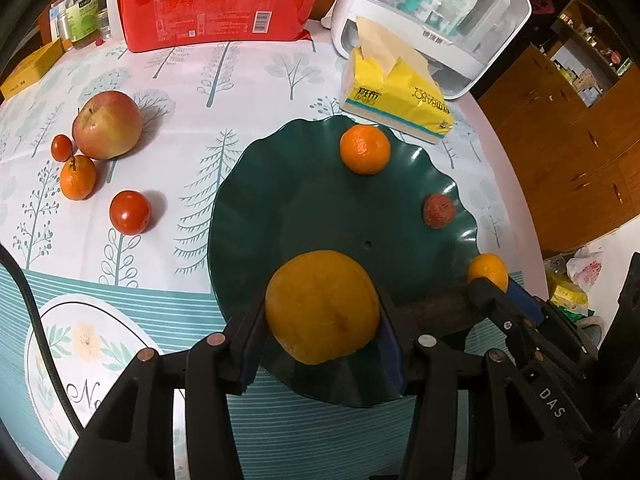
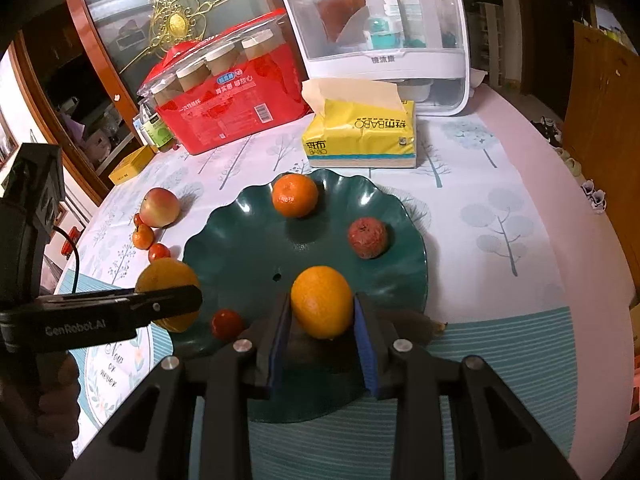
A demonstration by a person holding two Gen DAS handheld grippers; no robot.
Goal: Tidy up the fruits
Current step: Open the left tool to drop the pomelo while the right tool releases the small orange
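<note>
**Two oranges over the green plate: set them down gently**

Your left tongs (image 1: 322,312) hold the large orange (image 1: 322,306) between the pads, above the near rim of the green plate (image 1: 280,200). Your right tongs (image 2: 322,312) are closed on the smaller orange (image 2: 322,302), also above the near part of the plate. Lower each fruit until it rests on the plate before you let go; the plate is smooth and curved, so I think a dropped orange will roll. Keep away from the mandarin (image 1: 365,149) and the dark red fruit (image 1: 439,211) already lying there.

The apple (image 1: 107,125), a small mandarin (image 1: 77,177) and two tomatoes (image 1: 130,212) wait on the table (image 1: 192,92), which has a cloth printed with trees. Behind stand a yellow tissue pack (image 1: 396,96), a red pack of paper cups (image 1: 216,4) and a white box (image 1: 432,12)
</note>
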